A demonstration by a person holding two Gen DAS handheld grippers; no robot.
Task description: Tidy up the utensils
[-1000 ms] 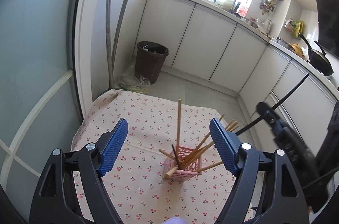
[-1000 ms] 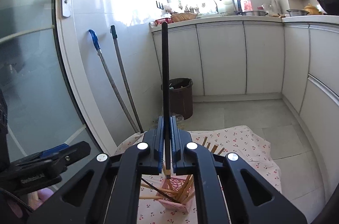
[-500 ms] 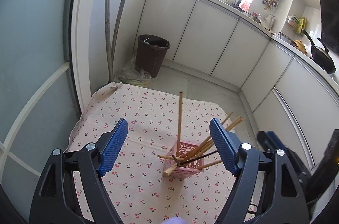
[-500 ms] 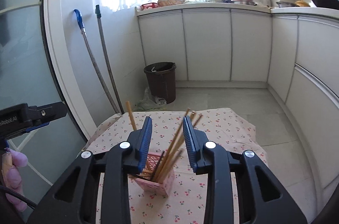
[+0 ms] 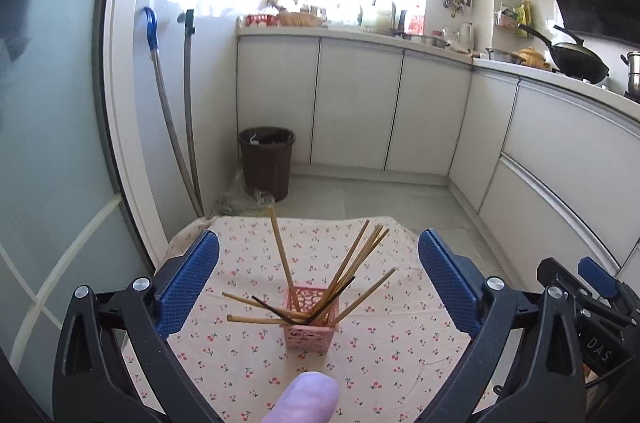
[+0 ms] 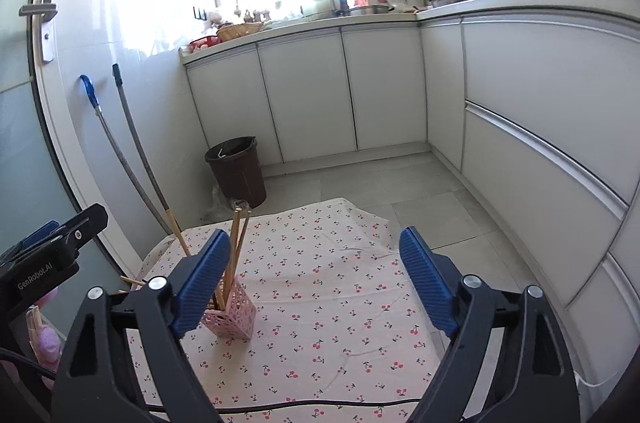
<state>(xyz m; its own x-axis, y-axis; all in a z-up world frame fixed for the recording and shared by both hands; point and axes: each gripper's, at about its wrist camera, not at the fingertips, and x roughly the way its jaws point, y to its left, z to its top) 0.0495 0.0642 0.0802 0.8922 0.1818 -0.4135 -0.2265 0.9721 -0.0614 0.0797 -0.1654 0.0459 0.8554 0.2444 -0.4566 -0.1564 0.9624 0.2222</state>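
Here a cherry-print cloth [image 5: 248, 355] covers the kitchen floor [image 5: 360, 199]; both hand-held grippers [image 5: 318, 281] [image 6: 314, 279] are opening, empty.

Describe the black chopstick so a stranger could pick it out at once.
On the cherry-print cloth stands a small pink perforated plastic holder bristling with chopsticks. Most are pale wood; the black chopstick leans low toward the right, the dark one that reaches farthest out.

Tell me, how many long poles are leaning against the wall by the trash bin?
2. One has a blue grip and stands nearer the glass door; the other has a dark green top and stands beside it, closer to the brown bin. None seem hidden.
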